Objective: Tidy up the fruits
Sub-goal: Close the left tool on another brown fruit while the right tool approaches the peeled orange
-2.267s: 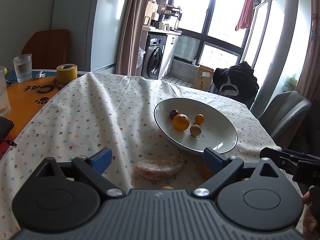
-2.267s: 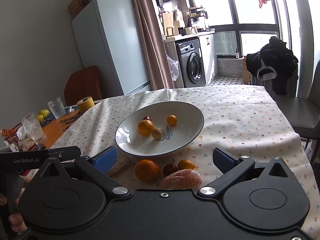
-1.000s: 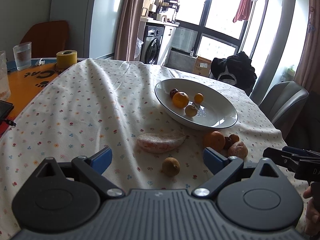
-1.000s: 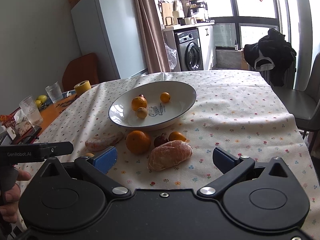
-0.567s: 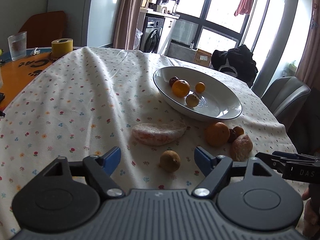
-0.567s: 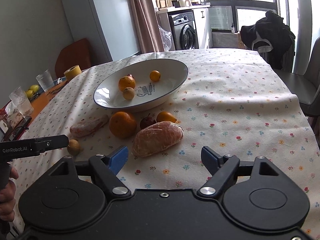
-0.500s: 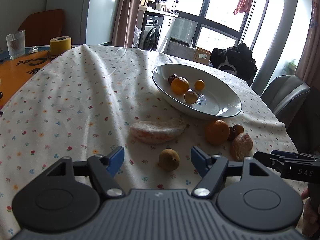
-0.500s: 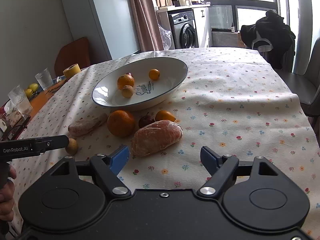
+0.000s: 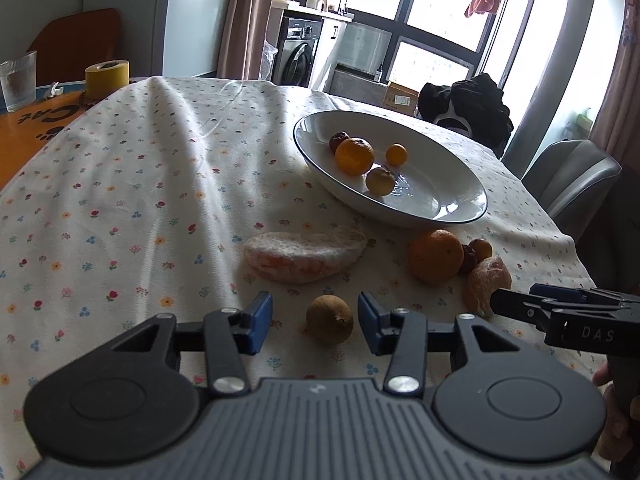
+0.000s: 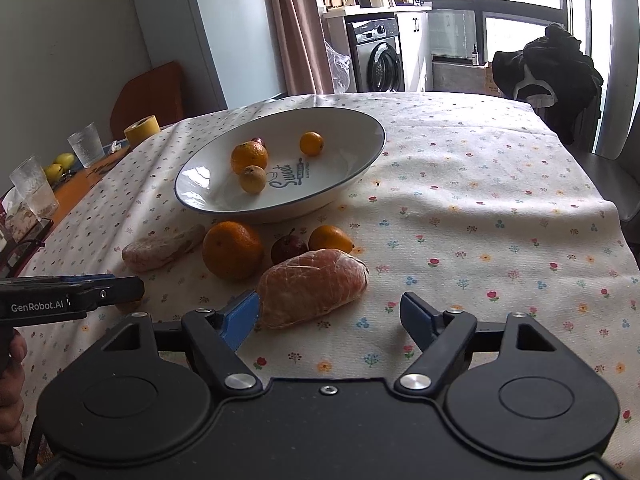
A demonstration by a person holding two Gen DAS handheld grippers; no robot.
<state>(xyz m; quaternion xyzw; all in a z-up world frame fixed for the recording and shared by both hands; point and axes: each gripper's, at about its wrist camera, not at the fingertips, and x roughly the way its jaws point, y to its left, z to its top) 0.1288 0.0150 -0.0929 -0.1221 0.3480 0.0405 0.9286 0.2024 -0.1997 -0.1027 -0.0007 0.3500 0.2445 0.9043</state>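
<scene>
We held the left gripper (image 9: 315, 322) low over the flowered tablecloth (image 9: 120, 184), and its two blue fingers stood on both sides of a small brown fruit (image 9: 329, 319). There was a gap on each side, so the jaws were released and not touching it. Just behind this fruit lay a long wrapped piece of peeled fruit (image 9: 305, 251).

Our right gripper (image 10: 332, 318) was also spread wide. Its left blue finger (image 10: 240, 318) was against the end of a larger wrapped peeled fruit (image 10: 314, 287), but the other finger stood well apart from it, so nothing was grasped.

Behind that wrapped fruit we saw a big orange (image 10: 232, 250), a dark red fruit (image 10: 289, 249) and a small orange fruit (image 10: 330, 239), all close together on the cloth, just in front of the white bowl (image 10: 352, 176). In the bowl there were already four fruits: an orange (image 10: 249, 157), a small yellow-brown one (image 10: 252, 179) touching it, a little orange one (image 10: 311, 143) apart from them, and a dark one (image 10: 258, 141) mostly hidden behind the orange.

At the far left of the table stood a roll of yellow tape (image 9: 107, 79) and a glass (image 9: 17, 81).
</scene>
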